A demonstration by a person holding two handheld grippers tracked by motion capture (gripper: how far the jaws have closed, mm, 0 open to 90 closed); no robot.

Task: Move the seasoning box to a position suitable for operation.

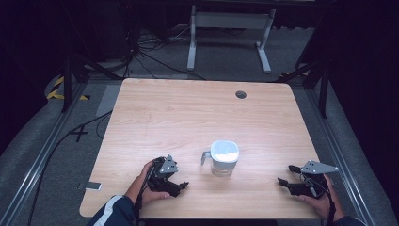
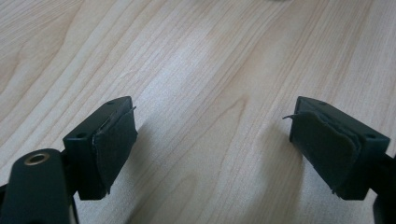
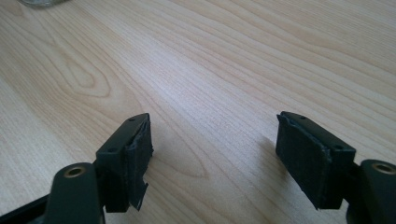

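Note:
A clear glass measuring jug (image 1: 224,158) with a white lid and a small handle on its left stands on the wooden table (image 1: 197,113) near the front middle. To its left, my left gripper (image 1: 181,181) rests low on the table in a hand, jaws spread wide over bare wood (image 2: 212,135). On the other side of the jug, my right gripper (image 1: 287,174) sits by the front right edge, also open with nothing between its pads (image 3: 212,149). The jug's base edge (image 3: 42,2) peeks in at the top left of the right gripper view.
A round cable hole (image 1: 241,94) sits near the table's far edge. A small grey device (image 1: 91,186) lies at the front left corner. Cables (image 1: 141,52) and a white desk frame (image 1: 230,33) stand on the floor beyond the table.

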